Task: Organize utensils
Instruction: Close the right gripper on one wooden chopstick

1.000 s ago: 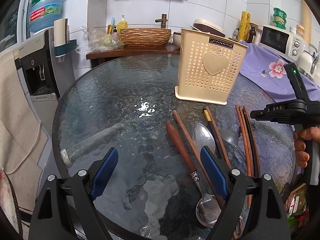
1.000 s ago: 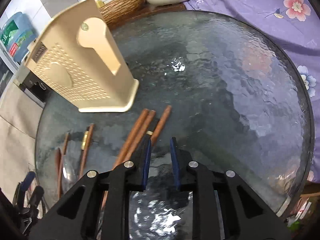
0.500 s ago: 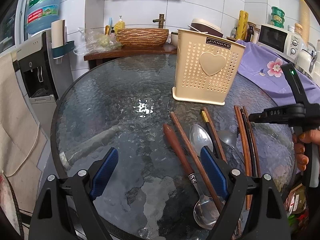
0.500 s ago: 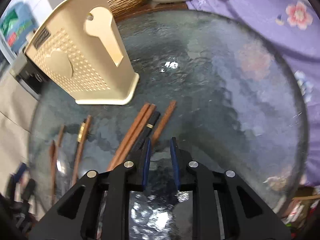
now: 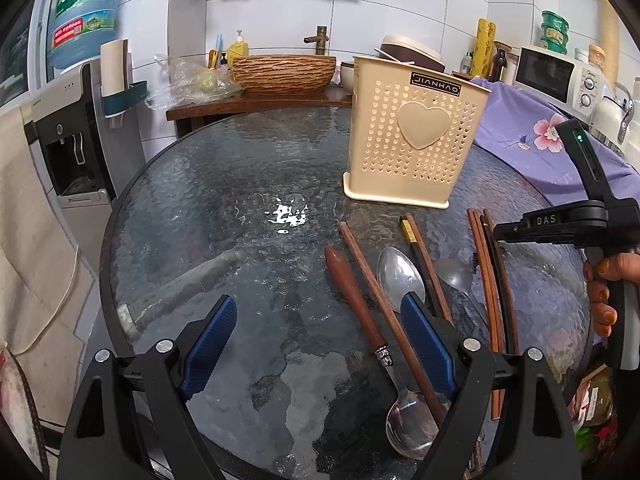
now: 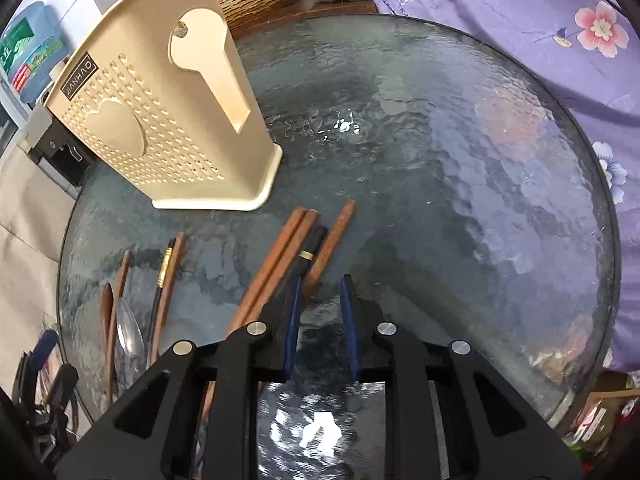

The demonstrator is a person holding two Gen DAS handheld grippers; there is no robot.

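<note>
Chopsticks (image 6: pixel 280 264) on glass, just left of right tongs (image 6: pixel 322 296), jaws narrowly apart

Rippled glossy glass table (image 5: pixel 224 208); perforated matt plastic holder (image 5: pixel 416 140); wooden chopsticks (image 6: pixel 276 264); shiny metal spoon (image 5: pixel 400 276).

Home kitchen: microwave (image 5: pixel 549 73), basin (image 5: pixel 283 73).

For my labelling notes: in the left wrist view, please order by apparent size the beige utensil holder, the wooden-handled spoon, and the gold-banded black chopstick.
1. Beige utensil holder, clearly largest.
2. Wooden-handled spoon; it lies nearer the camera, which enlarges it.
3. Gold-banded black chopstick, thinnest, partly hidden behind the left gripper's finger.
</note>
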